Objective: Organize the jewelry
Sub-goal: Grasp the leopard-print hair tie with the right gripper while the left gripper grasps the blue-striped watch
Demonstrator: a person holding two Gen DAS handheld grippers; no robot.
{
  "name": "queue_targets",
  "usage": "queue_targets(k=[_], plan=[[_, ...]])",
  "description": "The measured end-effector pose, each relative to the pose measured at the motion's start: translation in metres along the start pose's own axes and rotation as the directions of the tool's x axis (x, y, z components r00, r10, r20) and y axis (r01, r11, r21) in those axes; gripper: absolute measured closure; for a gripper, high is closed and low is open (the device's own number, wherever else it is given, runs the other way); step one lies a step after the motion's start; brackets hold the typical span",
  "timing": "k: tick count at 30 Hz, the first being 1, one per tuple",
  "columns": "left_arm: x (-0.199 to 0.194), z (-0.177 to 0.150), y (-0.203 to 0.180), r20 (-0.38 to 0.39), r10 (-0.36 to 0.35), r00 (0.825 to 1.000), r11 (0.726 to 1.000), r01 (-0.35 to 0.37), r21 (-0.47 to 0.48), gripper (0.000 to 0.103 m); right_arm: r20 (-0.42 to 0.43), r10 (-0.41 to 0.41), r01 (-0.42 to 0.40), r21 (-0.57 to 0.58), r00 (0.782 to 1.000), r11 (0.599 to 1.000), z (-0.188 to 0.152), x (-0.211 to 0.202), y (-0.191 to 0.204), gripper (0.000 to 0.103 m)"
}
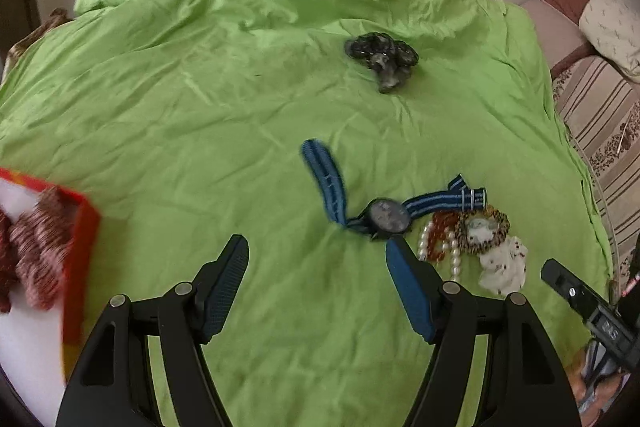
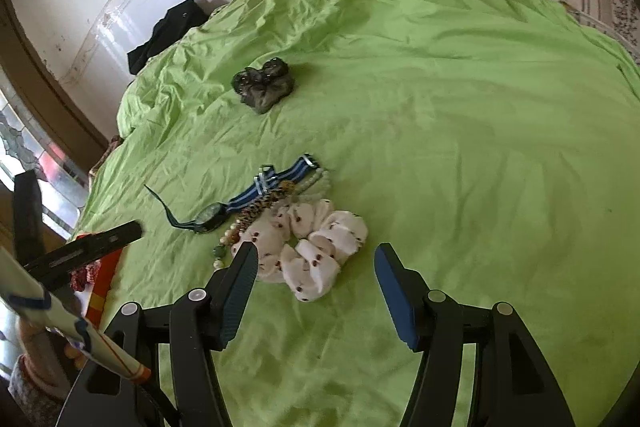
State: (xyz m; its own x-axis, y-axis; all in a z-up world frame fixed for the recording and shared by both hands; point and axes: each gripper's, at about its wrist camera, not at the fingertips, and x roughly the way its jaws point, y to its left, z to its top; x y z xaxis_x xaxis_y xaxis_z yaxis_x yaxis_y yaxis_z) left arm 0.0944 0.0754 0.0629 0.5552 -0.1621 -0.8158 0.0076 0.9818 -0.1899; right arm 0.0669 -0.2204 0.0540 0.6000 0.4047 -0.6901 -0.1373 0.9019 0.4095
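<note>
Going for the pile next, I reckon. Both grippers, left [image 1: 318,251] and right [image 2: 316,259], have their jaws apart with nothing between them. The watch [image 1: 388,217] lies on the green sheet [image 1: 200,107] just ahead of the left one, touching the beads [image 1: 440,239] and scrunchie [image 2: 316,247]. The box [image 1: 80,227] sits off to the left. I'd pinch the watch by its case, not the floppy strap, so the beads don't drag along.

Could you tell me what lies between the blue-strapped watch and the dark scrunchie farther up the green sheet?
Nothing: between the watch and the dark scrunchie there is only bare, wrinkled green sheet. The left wrist view shows it best, and the right wrist view agrees.
</note>
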Motion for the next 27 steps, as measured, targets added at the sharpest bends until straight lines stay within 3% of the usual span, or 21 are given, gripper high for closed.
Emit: queue_targets(k=[7,13,21,22,23,24,25,26,27], plan=[[0.039,0.014,-0.013,-0.035,-0.001,0.999,1.0,0.002,0.031,0.032,0.007,0.006,-0.006,0.007,1.0,1.0,0.004,0.011,-0.002,0.035],[0.066,0.019,-0.002,-0.073,-0.028,0.997,0.998,0.024,-0.054,0.032,0.037,0.052,-0.052,0.005,0.998,0.999,0.024,0.024,0.007,0.035],[0.075,0.019,-0.016,-0.067,-0.052,0.996,0.998,0.051,-0.03,0.033,-0.002,0.078,-0.078,-0.015,0.997,0.997,0.034,0.053,0.014,0.057],[0.076,0.018,-0.019,-0.068,-0.055,0.996,0.998,0.054,-0.018,0.037,-0.009,0.083,-0.083,-0.027,0.997,0.996,0.034,0.056,0.017,0.062],[0.076,0.017,-0.022,-0.068,-0.06,0.996,0.998,0.059,-0.012,0.054,-0.014,0.086,-0.086,-0.037,0.996,0.996,0.034,0.057,0.019,0.069],[0.075,0.016,-0.025,-0.08,-0.073,0.994,0.997,0.073,-0.004,0.063,-0.021,0.092,-0.093,-0.052,0.996,0.994,0.033,0.059,0.022,0.075],[0.073,0.016,-0.026,-0.08,-0.071,0.994,0.998,0.07,-0.007,0.077,-0.028,0.097,-0.099,-0.059,0.995,0.993,0.032,0.059,0.023,0.089],[0.071,0.017,-0.026,-0.078,-0.071,0.994,0.997,0.07,-0.013,0.093,-0.037,0.105,-0.107,-0.063,0.994,0.992,0.031,0.059,0.025,0.095],[0.066,0.017,-0.025,-0.08,-0.079,0.994,0.997,0.078,-0.025,0.098,-0.036,0.108,-0.11,-0.06,0.993,0.992,0.031,0.058,0.025,0.095]])
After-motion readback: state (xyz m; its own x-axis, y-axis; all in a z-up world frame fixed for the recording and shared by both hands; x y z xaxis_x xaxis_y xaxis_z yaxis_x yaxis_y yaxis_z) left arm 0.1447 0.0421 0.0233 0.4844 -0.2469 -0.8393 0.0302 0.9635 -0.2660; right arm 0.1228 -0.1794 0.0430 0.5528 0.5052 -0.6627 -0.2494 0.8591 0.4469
